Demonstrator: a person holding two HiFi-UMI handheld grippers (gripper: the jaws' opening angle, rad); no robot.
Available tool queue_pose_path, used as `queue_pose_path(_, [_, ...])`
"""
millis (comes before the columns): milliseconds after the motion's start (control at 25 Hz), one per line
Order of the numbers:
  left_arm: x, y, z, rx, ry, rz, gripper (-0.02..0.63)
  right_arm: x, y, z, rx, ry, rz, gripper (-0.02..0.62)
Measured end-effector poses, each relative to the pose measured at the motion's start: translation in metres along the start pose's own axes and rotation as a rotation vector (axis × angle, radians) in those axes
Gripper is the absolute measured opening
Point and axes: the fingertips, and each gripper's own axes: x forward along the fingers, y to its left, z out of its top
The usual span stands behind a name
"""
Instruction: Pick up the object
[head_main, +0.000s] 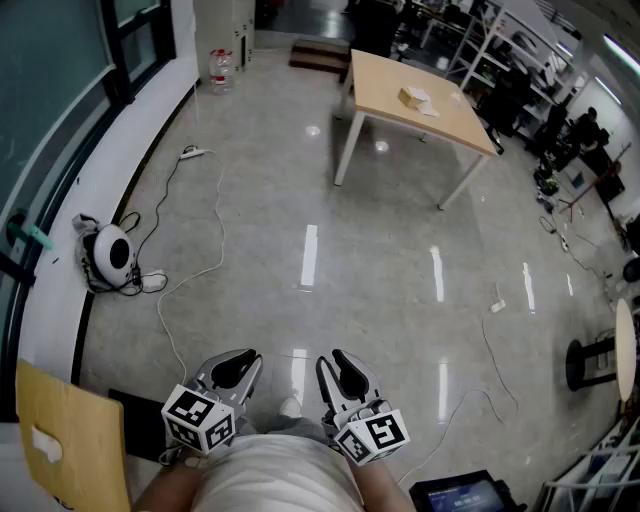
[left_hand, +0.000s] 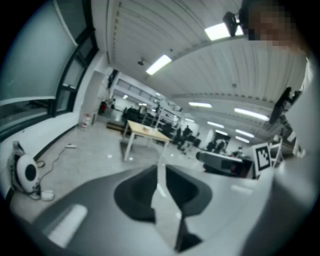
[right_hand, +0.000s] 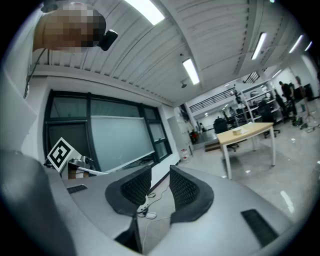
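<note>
Looking down over a wide stretch of glossy grey floor (head_main: 380, 250), bare through the middle from 11 to 1 o'clock. Low at 6 o'clock, close to the body: left gripper (head_main: 236, 366) and right gripper (head_main: 346, 370), side by side without touching, both pointed forward. Jaws of each drawn together, leaving only a slim slit in the left gripper view and the right gripper view. Nothing in that slit but floor and far room; gripping nothing.

At 1 o'clock, well apart from both grippers, a pale worktop (head_main: 450, 115) on white legs. Standing free, with open floor along its near and left edges. Near the middle of its top, the object (head_main: 412, 97): small, pale and boxy, with a flat scrap just beside it. Too small to tell more.

Along the 9 to 11 o'clock side, a white ledge (head_main: 120, 160) below the window wall, closing off that edge. Against it at 9 o'clock, a white round device (head_main: 110, 252). Trailing from there, a thin cable (head_main: 195, 270), looping up toward 11 o'clock and down toward 7 o'clock across the left margin of the floor. At 8 o'clock, a cardboard sheet (head_main: 70, 440) near the left gripper's marker cube. Near 11 o'clock by the far wall, bottles (head_main: 221, 68).

From 2 to 4 o'clock, shelving (head_main: 520, 45), a dark stool (head_main: 600, 362) and a loose cord (head_main: 490, 350), crowding the right edge.
</note>
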Motion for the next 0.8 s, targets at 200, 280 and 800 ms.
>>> queue_pose_path(200, [-0.066, 0.097, 0.003, -0.055, -0.080, 0.171, 0.076, 0.089, 0.070, -0.023, -0.044, 0.059, 0.176, 0.120])
queue_pose_path(280, [-0.110, 0.135, -0.005, -0.102, -0.123, 0.290, 0.089, 0.122, 0.111, -0.033, -0.067, 0.093, 0.287, 0.120])
queue_pose_path(800, [-0.502, 0.305, -0.106, -0.396, -0.420, 0.941, 0.101, 0.264, 0.533, -0.149, -0.159, 0.296, 0.956, 0.120])
